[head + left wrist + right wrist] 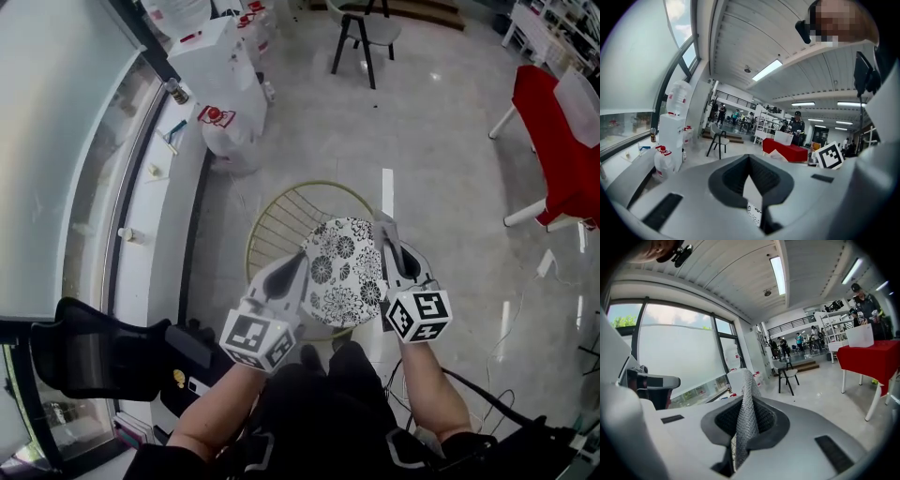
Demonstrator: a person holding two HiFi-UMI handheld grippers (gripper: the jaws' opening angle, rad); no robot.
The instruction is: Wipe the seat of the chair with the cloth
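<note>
Shiny floor [441, 122], chair [281, 216] below — cloth [345, 267] pinched by left gripper [304, 264], right gripper [382, 227] fingers [766, 418].

No word, number or brand is legible. The left gripper [304, 270] and right gripper [383, 229] bear only square markers. The cloth [345, 272] shows flowers, and red labels on the jugs [225, 70] are too small to read.

- Head view: set above the person, it faces steeply down and sits close over the left gripper [302, 264], the right gripper [382, 225] and the cloth [347, 267] between them.
- Left gripper view: set just behind its own jaws, it faces outward toward a distant red table [785, 151].
- Right gripper view: mounted the same way, it faces a distant grey chair [786, 373]. Table and chair appear in all three views.
</note>
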